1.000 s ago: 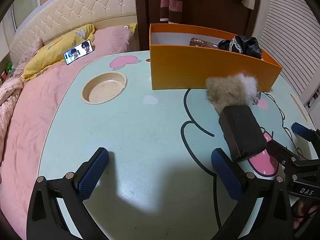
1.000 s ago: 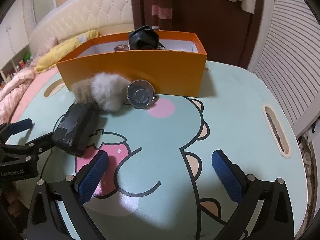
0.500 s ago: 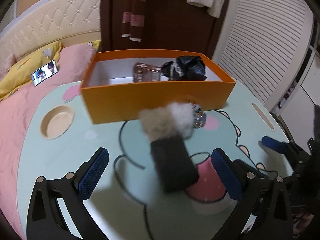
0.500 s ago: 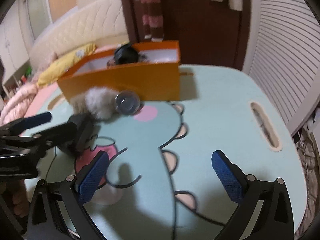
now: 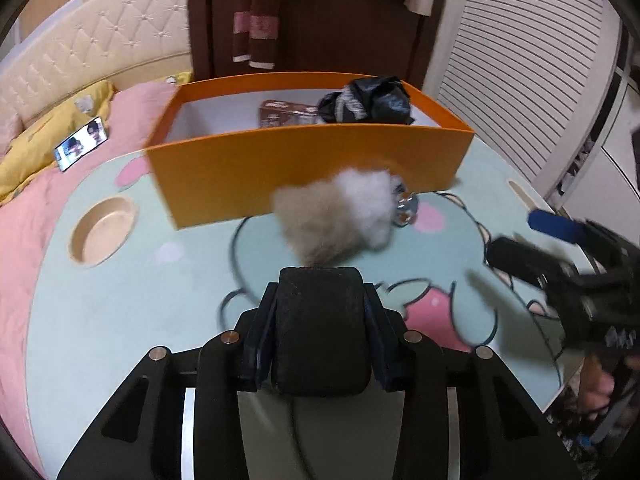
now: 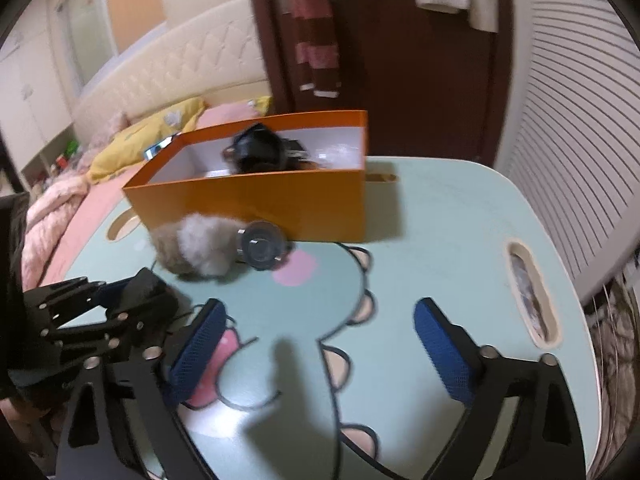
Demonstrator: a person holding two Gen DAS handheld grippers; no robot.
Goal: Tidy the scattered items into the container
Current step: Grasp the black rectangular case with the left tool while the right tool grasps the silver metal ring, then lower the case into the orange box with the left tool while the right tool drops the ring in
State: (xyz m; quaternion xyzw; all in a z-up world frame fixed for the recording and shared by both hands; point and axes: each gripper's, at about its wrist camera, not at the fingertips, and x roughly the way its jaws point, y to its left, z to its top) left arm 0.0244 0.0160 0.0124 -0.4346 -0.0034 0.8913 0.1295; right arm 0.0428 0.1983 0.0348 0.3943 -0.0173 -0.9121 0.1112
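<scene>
My left gripper point(image 5: 320, 312) is shut on a black block point(image 5: 320, 320), held between its blue pads just above the table. In the right wrist view the same gripper point(image 6: 132, 300) shows at the left with the block. A fluffy grey-white pompom point(image 5: 336, 212) lies just ahead, beside a shiny round metal item point(image 5: 406, 206), both against the orange box point(image 5: 304, 164). The box holds a black crumpled bag point(image 5: 368, 100) and a brown packet point(image 5: 280, 114). My right gripper point(image 6: 316, 344) is open and empty over the table; it also shows in the left wrist view point(image 5: 560, 248).
The table point(image 5: 120, 300) is pale green with a cartoon print, a round cup recess point(image 5: 102, 228) at the left and a slot point(image 6: 530, 292) at the right. A pink bed with a phone point(image 5: 82, 142) lies behind. Slatted doors stand at the right.
My left gripper swung right over the black block and closed on it. My right gripper drew back and rose a little, staying open.
</scene>
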